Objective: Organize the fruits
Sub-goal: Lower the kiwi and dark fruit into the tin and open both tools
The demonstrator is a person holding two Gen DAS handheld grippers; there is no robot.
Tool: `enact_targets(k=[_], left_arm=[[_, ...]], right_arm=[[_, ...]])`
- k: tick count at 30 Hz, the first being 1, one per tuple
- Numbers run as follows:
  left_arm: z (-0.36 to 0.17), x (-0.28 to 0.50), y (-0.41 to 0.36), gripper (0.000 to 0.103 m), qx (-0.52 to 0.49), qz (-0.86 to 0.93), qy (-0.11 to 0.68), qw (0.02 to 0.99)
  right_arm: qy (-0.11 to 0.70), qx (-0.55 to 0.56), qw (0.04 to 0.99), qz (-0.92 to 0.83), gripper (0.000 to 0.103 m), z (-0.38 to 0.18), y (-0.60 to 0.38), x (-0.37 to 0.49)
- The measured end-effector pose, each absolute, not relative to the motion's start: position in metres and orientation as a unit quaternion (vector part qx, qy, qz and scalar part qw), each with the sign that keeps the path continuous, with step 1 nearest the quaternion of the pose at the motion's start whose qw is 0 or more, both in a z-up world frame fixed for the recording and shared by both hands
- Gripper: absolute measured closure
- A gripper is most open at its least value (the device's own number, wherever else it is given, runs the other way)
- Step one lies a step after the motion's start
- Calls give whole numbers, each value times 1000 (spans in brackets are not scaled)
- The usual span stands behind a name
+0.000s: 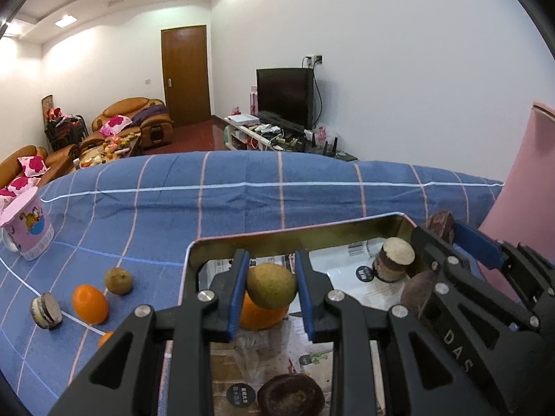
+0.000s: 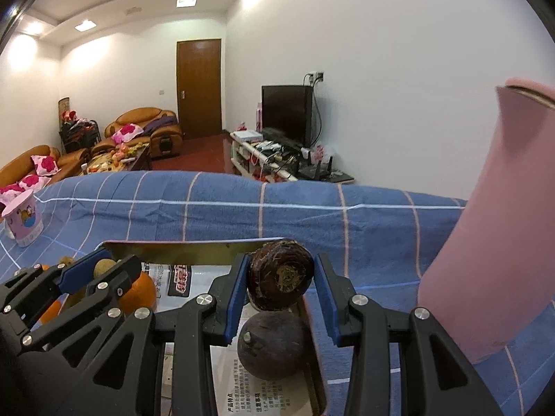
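Fruits hang over the tray (image 1: 194,253): the left gripper (image 1: 271,289) pinches a green fruit (image 1: 271,286), the right gripper (image 2: 281,286) a dark fruit (image 2: 281,279). Placing seems underway; next, each must lower and release. More fruit (image 1: 90,303) waits on the cloth (image 1: 277,194) at 9 o'clock.

Black grippers (image 1: 271,289), blue pads, silver screws

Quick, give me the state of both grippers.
Left gripper: shut on a green-brown fruit, above the tray.
Right gripper: shut on a dark fruit.
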State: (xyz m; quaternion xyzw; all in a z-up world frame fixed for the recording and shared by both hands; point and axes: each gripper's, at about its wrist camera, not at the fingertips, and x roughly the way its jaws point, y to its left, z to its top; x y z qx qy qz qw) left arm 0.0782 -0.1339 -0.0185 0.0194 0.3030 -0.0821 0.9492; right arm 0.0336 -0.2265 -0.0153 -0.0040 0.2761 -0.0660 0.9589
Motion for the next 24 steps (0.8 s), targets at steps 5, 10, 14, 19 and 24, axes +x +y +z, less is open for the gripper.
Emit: enact_targets(k=[5, 10, 14, 19, 24], left_arm=[[-20, 82, -133, 75, 25, -83, 310, 947], [-21, 84, -132, 75, 28, -83, 316, 945], [-24, 88, -131, 75, 26, -82, 327, 941], [-23, 87, -133, 75, 31, -82, 327, 941], [-25, 89, -132, 75, 29, -83, 333, 939]], right_arm=[[288, 1, 956, -49, 62, -19, -228, 36], [301, 11, 953, -26, 62, -23, -229, 41], [322, 21, 947, 0, 62, -29, -229, 47], [328, 44, 944, 22, 62, -32, -233, 46], [323, 65, 943, 34, 62, -33, -237, 43]])
